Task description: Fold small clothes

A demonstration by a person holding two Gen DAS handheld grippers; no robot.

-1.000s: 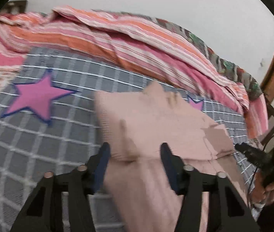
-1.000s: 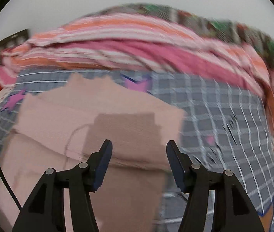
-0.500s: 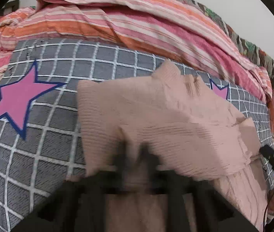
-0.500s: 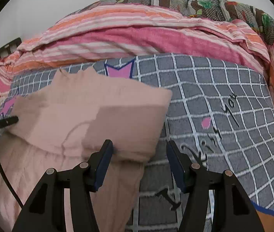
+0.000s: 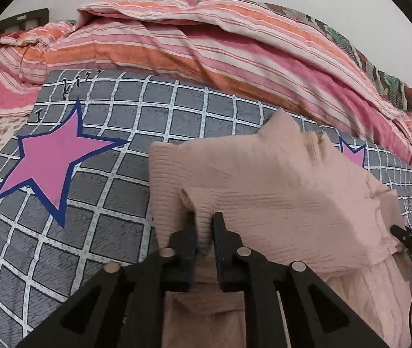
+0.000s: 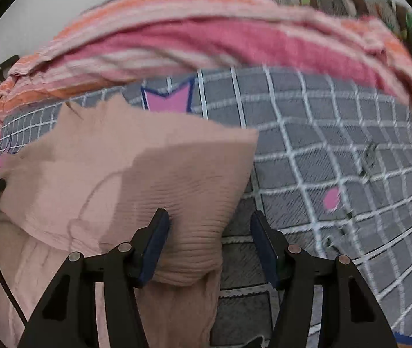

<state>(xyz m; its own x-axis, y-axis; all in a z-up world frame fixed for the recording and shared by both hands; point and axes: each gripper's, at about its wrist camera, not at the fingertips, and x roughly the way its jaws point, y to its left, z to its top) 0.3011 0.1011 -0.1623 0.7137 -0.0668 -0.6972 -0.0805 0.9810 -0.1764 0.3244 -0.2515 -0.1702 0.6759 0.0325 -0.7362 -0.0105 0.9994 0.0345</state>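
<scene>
Pink knit top point(image 5: 278, 191) on checked blanket point(image 5: 95, 203)

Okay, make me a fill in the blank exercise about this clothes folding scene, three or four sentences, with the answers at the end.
1. The left gripper has its fingers pinched on the ____ knit garment.
2. The garment lies on a grey blanket printed with a white ____ pattern.
3. The big shape printed on the blanket left of the garment is a pink ____.
4. The right gripper has its fingers spread ____ around the garment's corner.

Missing words: pink; grid; star; apart
</scene>
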